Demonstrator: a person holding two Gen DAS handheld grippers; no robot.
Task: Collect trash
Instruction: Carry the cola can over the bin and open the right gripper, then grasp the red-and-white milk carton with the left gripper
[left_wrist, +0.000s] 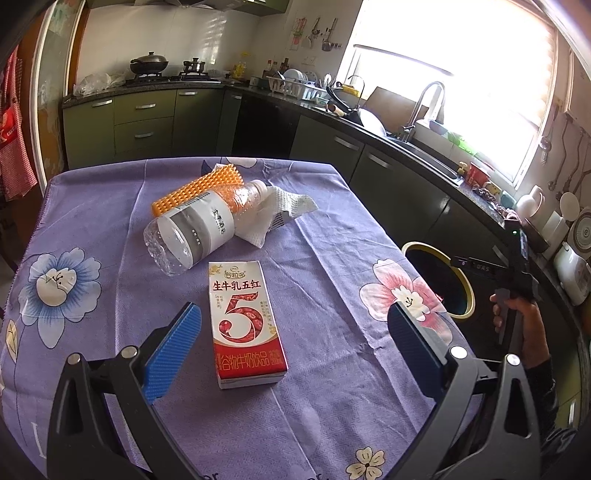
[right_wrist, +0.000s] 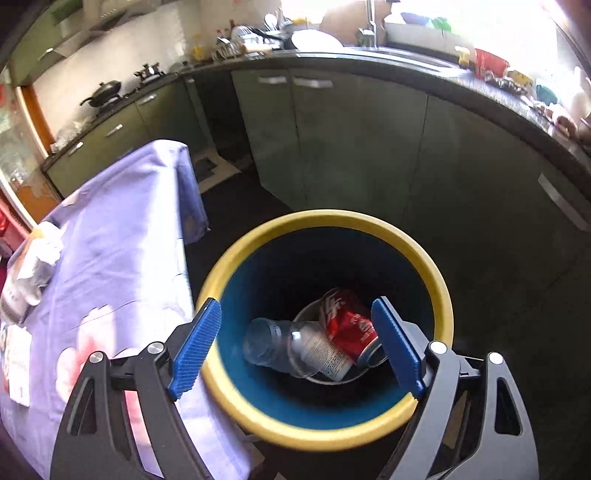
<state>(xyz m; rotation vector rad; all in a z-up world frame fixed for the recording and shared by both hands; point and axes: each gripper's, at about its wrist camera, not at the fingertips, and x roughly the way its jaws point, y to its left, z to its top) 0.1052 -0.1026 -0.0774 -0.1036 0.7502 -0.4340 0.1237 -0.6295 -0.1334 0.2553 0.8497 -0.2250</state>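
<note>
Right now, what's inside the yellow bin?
Inside the bin lie a red can and a clear plastic bottle, both on their sides, over something pale and round. What sits beneath them is covered.

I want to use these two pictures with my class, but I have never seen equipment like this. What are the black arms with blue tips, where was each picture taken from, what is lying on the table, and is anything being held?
There is no robot: a person holds a hand tool with two blue-padded fingers in each hand, and a wide-angle camera on each tool looks along them.

The left gripper stands open over a purple flowered tablecloth. On it lie a red milk carton, a clear plastic bottle, an orange spiky roller and a crumpled paper towel.

The right gripper hangs open and empty over a yellow-rimmed bin beside the table. Inside it lie a red can and another clear bottle.

Nothing is held.
</note>
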